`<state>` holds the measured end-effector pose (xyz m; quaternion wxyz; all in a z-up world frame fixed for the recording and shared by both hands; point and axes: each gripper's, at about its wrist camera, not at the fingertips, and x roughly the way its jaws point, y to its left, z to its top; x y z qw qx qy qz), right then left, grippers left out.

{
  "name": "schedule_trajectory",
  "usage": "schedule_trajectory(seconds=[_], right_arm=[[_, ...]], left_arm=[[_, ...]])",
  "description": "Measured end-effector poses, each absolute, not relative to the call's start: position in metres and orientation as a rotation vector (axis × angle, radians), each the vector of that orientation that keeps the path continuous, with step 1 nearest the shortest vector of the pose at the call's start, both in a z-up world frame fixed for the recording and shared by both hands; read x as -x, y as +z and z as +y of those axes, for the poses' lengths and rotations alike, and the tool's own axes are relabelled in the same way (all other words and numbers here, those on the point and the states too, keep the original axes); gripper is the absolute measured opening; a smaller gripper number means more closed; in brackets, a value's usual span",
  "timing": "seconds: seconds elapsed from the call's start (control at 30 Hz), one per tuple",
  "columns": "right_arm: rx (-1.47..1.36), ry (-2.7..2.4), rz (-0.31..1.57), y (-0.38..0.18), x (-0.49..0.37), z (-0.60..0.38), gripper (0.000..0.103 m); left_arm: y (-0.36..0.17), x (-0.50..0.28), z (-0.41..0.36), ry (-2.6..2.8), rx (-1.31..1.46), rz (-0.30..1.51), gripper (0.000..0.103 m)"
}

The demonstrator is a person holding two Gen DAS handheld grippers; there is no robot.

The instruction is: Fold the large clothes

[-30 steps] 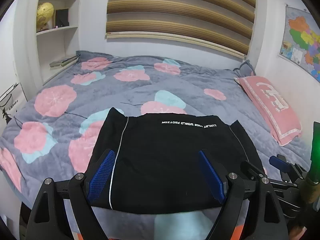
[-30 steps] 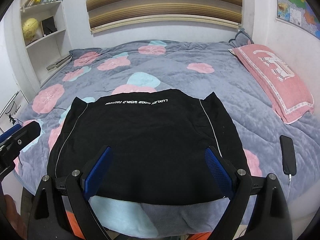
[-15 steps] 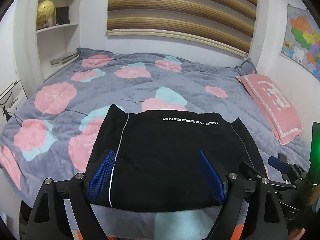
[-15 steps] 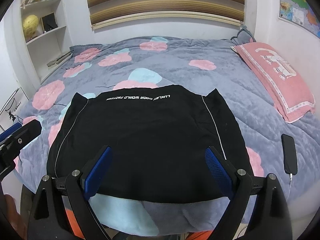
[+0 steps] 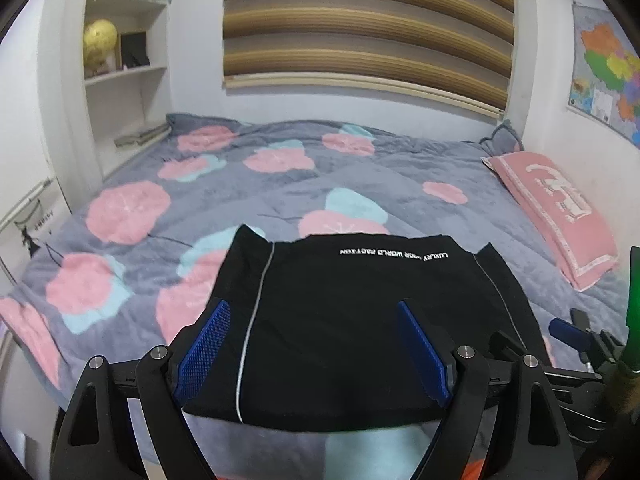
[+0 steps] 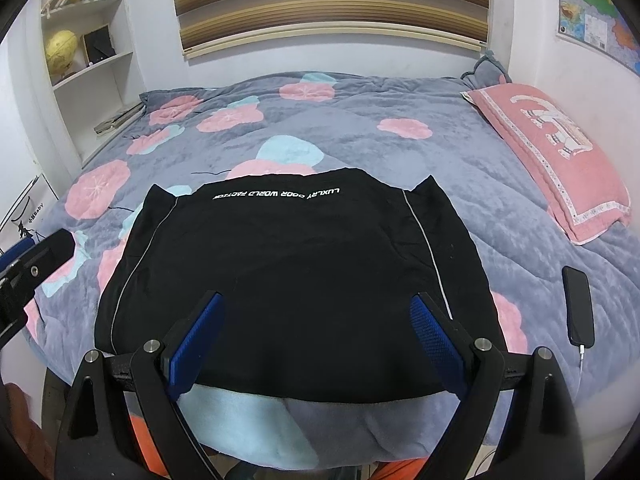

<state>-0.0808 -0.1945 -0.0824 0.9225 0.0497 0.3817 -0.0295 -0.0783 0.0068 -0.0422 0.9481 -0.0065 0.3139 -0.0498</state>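
A black garment (image 5: 360, 320) (image 6: 288, 272) lies folded flat near the bed's front edge, with white lettering along its far edge and a thin pale stripe down each side. My left gripper (image 5: 312, 308) hovers open above its near edge, nothing between the blue pads (image 5: 204, 344). My right gripper (image 6: 316, 304) hangs open the same way over the garment's near part, its blue pads (image 6: 196, 344) wide apart. Each gripper's tip shows at the edge of the other view: the right one (image 5: 568, 330) and the left one (image 6: 36, 254).
The bed (image 5: 280, 184) carries a grey quilt with pink and blue flowers. A pink pillow (image 6: 552, 156) lies at the right by the wall. A black phone (image 6: 578, 304) on a cable rests right of the garment. White shelves (image 5: 124, 76) stand at the left.
The left view has tilted up slightly, so the garment sits a little lower in it. The garment and both open grippers stay as they were.
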Motion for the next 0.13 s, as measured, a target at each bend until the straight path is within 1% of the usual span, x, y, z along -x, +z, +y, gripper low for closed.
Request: schedule_trajectory(seconds=[0.13], right_arm=[[-0.100, -0.066, 0.783, -0.0824, 0.0824, -0.1942, 0.095]], left_arm=[[-0.0419, 0.0773, 0.0064, -0.123, 0.017, 0.643, 0.086]])
